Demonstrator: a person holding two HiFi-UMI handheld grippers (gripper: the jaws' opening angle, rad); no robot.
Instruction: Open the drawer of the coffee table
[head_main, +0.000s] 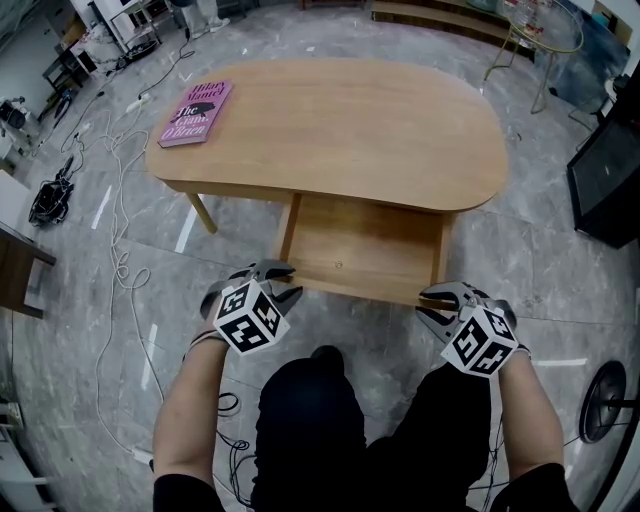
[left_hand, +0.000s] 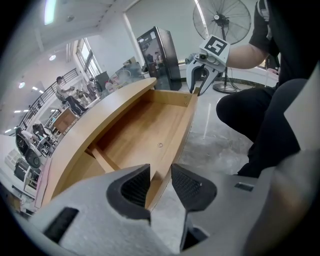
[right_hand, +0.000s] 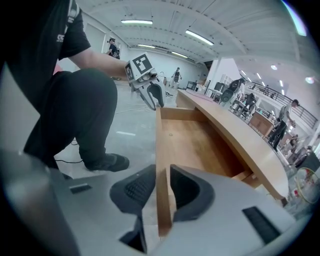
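A person is crouching on the grey floor (head_main: 100, 240) in front of the one low wooden desk (head_main: 350, 120), holding two grippers, one at each end of its single drawer (head_main: 365, 245). The drawer is standing pulled out from under the desk top toward the person, its bare wooden bottom showing. The left gripper (left_hand: 160, 181) is sitting at the drawer's left front corner and the right gripper (right_hand: 161, 187) at the right front corner, both pointing down at a slant. Each one is straddling the drawer's thin front panel (right_hand: 159, 145): the two jaws of the left gripper are standing a little apart with the panel's top edge between them, not clamping it, and the two jaws of the right gripper are likewise parted, one pad lying close along each face of the panel. One pink book (head_main: 196, 112) is lying flat on the far left corner of the desk top, well apart from the drawer. One standing fan (left_hand: 222, 20) is showing behind the person, and loose white cables (head_main: 120, 250) are trailing over the floor to the left of the desk.
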